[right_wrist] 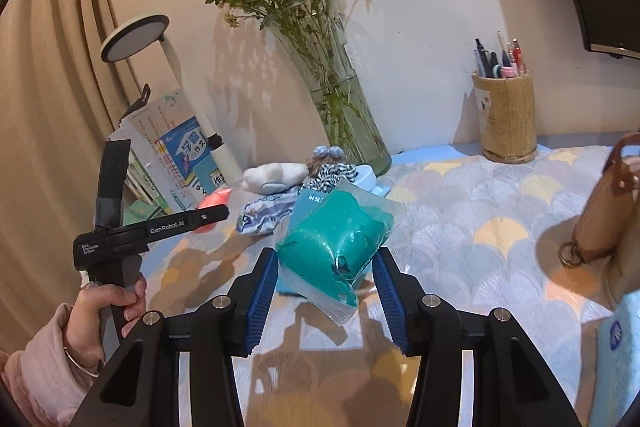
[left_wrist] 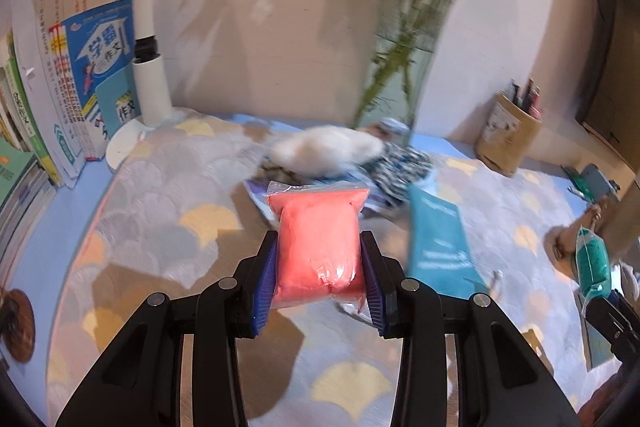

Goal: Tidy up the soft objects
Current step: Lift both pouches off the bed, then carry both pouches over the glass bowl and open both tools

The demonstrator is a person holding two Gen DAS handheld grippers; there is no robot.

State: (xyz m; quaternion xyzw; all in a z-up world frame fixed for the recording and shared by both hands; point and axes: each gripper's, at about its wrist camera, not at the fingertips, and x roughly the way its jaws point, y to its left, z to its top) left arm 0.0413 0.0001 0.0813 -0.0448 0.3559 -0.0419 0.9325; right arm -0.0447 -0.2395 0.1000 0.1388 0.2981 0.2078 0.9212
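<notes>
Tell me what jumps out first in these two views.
The pink bag, squeezed between the left gripper fingers, fills the middle of the left wrist view. The teal bag sits between the right gripper fingers. Behind both, a glass vase of flowers stands against the wall.

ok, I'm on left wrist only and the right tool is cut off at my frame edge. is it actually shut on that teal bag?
Observer: Yes, as far as the right wrist view shows. The right tool has its blue pads against both sides of the teal bag, which hangs above the tablecloth.
Operator: My background is smeared. What's the white blob?
Observer: A white plush, lying on a pile of patterned cloths left of the glass vase.
Operator: Lamp, I only get the stem.
Observer: Its round lamp head is tilted, up above the books.
</notes>
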